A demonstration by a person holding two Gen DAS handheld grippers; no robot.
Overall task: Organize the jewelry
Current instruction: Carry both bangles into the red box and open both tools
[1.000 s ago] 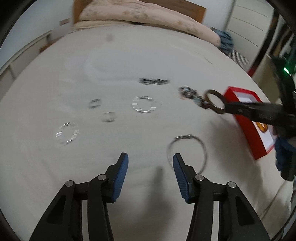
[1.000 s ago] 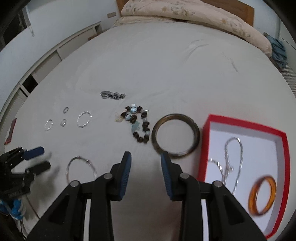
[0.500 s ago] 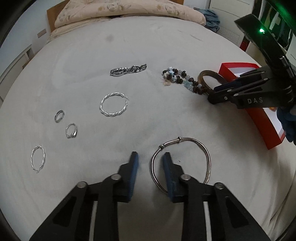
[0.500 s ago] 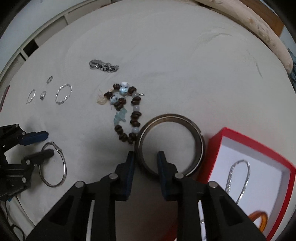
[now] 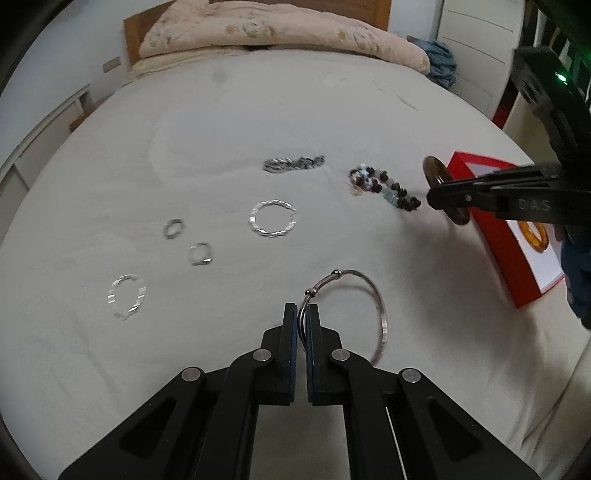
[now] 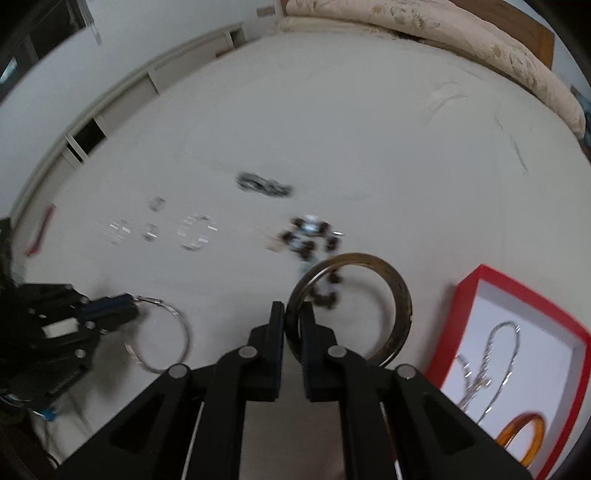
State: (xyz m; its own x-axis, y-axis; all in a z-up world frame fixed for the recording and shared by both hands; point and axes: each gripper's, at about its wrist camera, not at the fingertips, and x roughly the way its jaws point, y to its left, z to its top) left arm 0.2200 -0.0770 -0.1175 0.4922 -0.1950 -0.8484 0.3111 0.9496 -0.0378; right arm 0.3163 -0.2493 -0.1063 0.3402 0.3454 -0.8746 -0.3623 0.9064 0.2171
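My left gripper is shut on the thin silver bangle, which lies on the white bed; it also shows in the right wrist view. My right gripper is shut on the dark bronze bangle and holds it lifted above the bed, left of the red box. The bronze bangle also shows in the left wrist view beside the red box. The box holds a silver chain and an amber bangle.
On the bed lie a beaded bracelet, a dark chain bracelet, a twisted silver bangle, a smaller twisted ring and two small rings. A folded quilt lies at the headboard.
Both grippers have closed: the left on the silver bangle, the right on the bronze bangle. The right gripper has lifted the bronze bangle off the bed.
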